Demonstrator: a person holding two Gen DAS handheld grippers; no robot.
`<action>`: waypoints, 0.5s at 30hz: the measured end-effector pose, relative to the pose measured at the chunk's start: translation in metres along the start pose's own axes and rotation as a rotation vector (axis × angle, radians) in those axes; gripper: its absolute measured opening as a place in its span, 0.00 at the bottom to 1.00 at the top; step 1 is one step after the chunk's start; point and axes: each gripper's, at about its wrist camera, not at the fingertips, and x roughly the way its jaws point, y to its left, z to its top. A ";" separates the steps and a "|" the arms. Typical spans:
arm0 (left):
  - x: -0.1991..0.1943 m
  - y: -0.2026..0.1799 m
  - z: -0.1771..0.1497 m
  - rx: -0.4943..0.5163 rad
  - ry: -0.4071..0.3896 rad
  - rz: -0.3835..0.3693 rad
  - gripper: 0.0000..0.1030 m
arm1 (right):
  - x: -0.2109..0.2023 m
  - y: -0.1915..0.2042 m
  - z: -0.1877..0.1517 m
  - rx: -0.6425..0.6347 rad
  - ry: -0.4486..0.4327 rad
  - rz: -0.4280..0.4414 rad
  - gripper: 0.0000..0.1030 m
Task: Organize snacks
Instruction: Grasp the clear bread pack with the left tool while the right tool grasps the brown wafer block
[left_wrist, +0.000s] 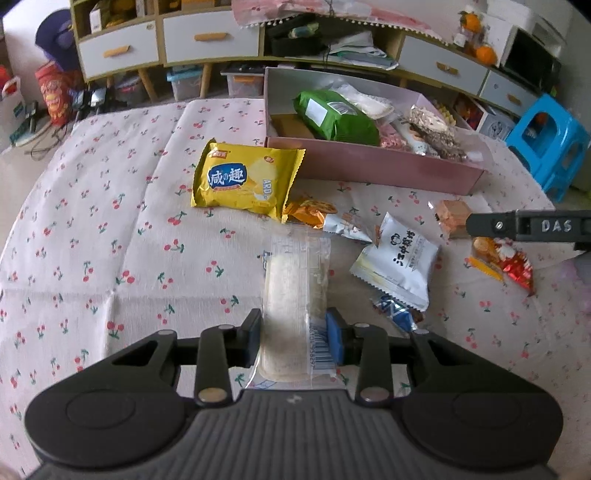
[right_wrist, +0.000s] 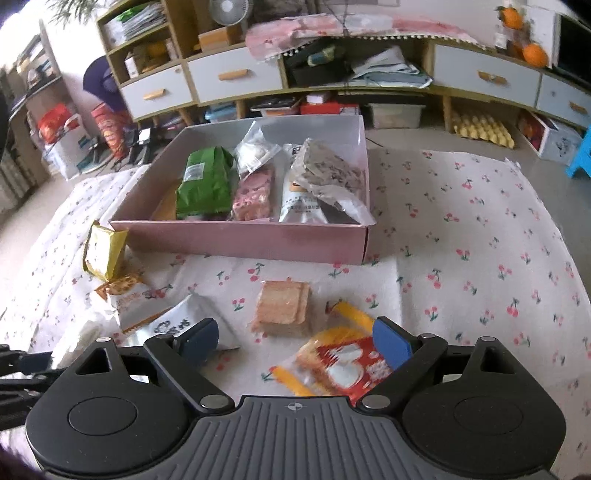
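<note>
The left gripper has its two blue-padded fingers closed on a long clear-wrapped pale snack bar, pinching it near the barcode end. The bar points away from the gripper over the cherry-print tablecloth; whether it rests on the cloth or is lifted cannot be told.

The right gripper has its fingers spread wide, with nothing between the pads. Directly beneath it lies a red-and-yellow crinkled snack packet. Just beyond, a clear-wrapped stack of pale brown wafers lies flat on the cloth.

A shallow pink cardboard box stands further along the table. Inside it lie a green foil bag, a pink speckled bar, a clear bag of dark cereal slabs and a small clear pouch.

Loose snacks on the cloth:
- a yellow biscuit packet with blue lettering, just beside the box front;
- a small orange packet, touching the yellow packet's corner;
- a white sachet with black characters, between the held bar and the wafers.
</note>
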 end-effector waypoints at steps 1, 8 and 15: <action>-0.001 0.001 0.001 -0.014 0.001 -0.012 0.32 | 0.001 -0.002 0.002 -0.025 0.003 0.010 0.90; -0.013 0.002 0.003 -0.079 -0.012 -0.052 0.32 | 0.005 0.009 0.000 -0.344 0.010 0.075 0.90; -0.018 -0.005 0.005 -0.099 -0.028 -0.097 0.32 | 0.025 0.023 -0.004 -0.525 0.019 0.035 0.87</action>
